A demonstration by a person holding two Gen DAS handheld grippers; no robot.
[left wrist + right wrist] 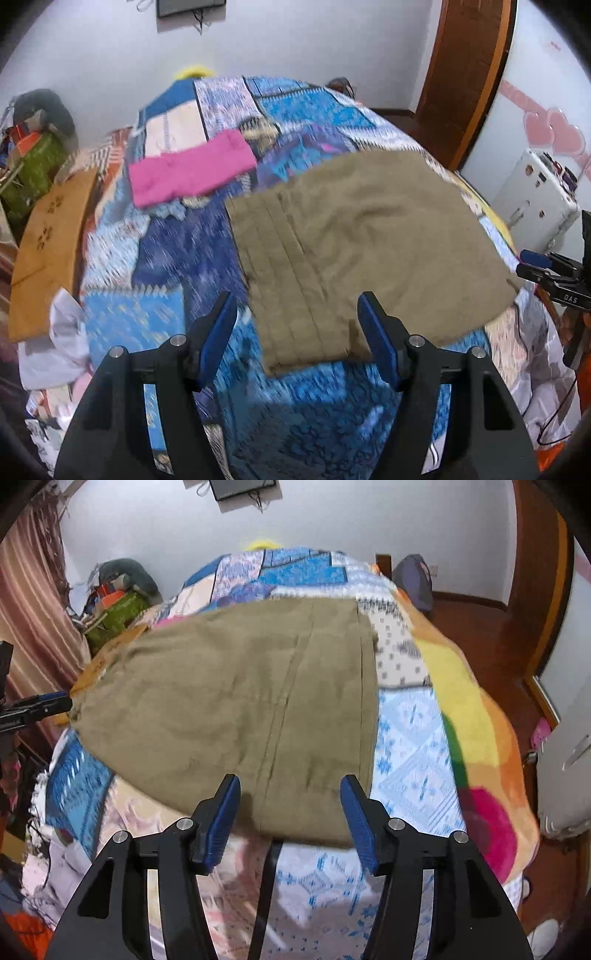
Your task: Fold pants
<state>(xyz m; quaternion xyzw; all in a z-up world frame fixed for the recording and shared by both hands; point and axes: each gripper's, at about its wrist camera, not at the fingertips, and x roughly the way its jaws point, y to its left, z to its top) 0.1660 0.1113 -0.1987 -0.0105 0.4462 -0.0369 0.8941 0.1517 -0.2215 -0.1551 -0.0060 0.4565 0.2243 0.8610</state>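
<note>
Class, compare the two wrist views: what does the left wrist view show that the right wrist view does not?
Only the left wrist view: a folded pink cloth on the patchwork bedspread and a white case beside the bed.
Only the right wrist view: a rainbow-coloured fleece blanket and a pinkish curtain.
Both: the khaki fabric pants lying flat, with the open left hand-held gripper and open right hand-held gripper holding nothing.
</note>
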